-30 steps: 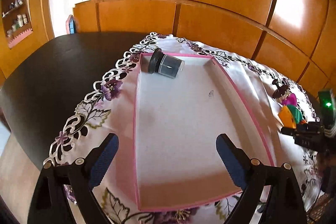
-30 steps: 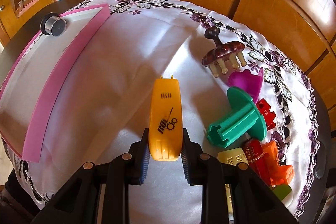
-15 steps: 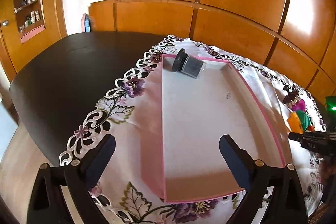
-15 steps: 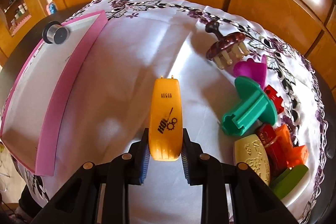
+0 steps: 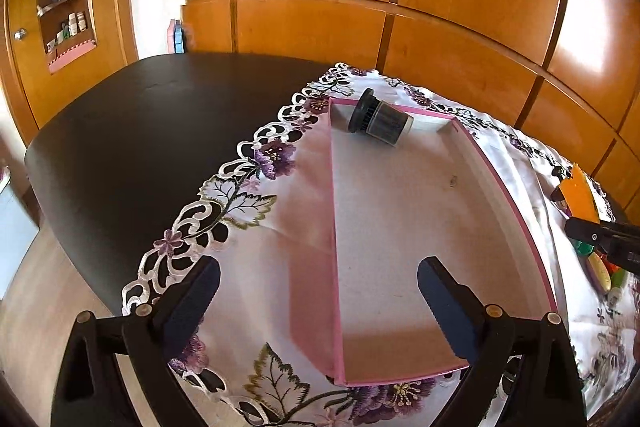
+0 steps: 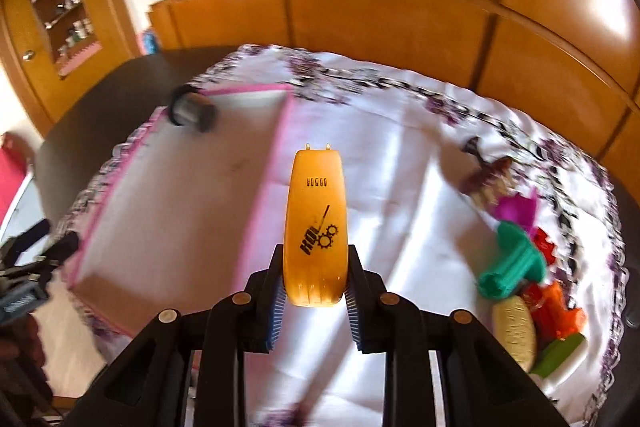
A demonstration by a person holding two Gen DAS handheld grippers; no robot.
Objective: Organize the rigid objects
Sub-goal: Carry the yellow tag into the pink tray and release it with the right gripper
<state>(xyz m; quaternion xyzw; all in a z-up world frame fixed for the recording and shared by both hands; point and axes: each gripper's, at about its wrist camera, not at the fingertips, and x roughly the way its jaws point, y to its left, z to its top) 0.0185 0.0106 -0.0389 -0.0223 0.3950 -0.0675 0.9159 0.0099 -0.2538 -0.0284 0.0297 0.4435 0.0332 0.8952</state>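
Lifted since: "HOL"-marked orange piece (image 6: 315, 227)

One tray (image 5: 536, 239), one black filter (image 5: 380, 119), one orange case (image 6: 316, 223), one green spool (image 6: 512, 267), one brown clip (image 6: 486, 173), one magenta piece (image 6: 516, 209), two grippers (image 5: 318, 301) (image 6: 315, 301).

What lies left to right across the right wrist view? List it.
Black canister → pink tray → orange case in the right gripper → brown comb → green spool → red and orange blocks.
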